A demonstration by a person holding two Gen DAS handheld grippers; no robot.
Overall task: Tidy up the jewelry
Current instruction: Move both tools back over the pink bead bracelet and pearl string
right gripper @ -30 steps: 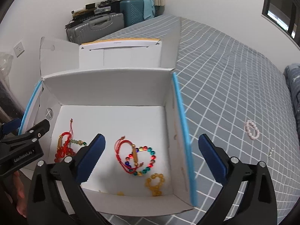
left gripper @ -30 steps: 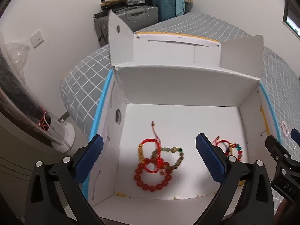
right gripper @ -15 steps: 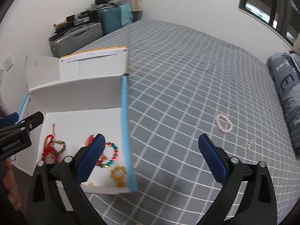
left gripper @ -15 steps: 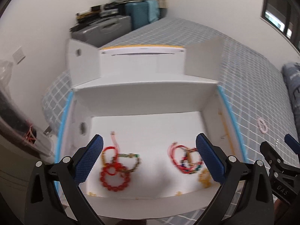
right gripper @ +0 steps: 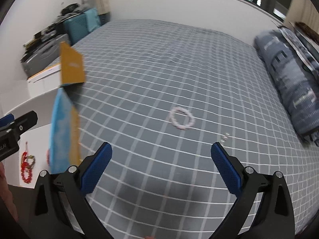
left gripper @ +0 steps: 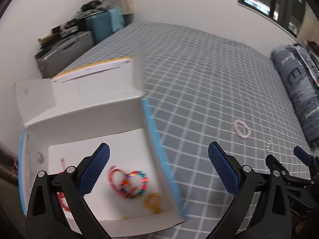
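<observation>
1. Most of the jewelry is already in the white box (left gripper: 83, 119). A colourful bead bracelet (left gripper: 130, 184), a yellow bead bracelet (left gripper: 152, 201) and a red bead bracelet (right gripper: 27, 167) lie on its floor.
2. One pink bead bracelet (right gripper: 181, 118) lies alone on the grey checked bed cover (right gripper: 159, 59), well apart from the box. A tiny shiny piece (right gripper: 224, 137) lies near it, too small to name.
3. The right gripper (right gripper: 161, 165) is over the bed with its blue fingers (right gripper: 95, 168) spread wide and nothing between them. The pink bracelet sits ahead of it.
4. The left gripper (left gripper: 159, 168) is also spread wide and holds nothing. It is over the box's blue edge.
5. I think the step now is going for the pink bracelet. Next, the right gripper should go forward and down, put its fingers on both sides of the beads, and squeeze softly.
6. A second ago both cameras looked down into the box. Now both have swung right, toward the open bed, and the pictures are blurry from moving.
</observation>
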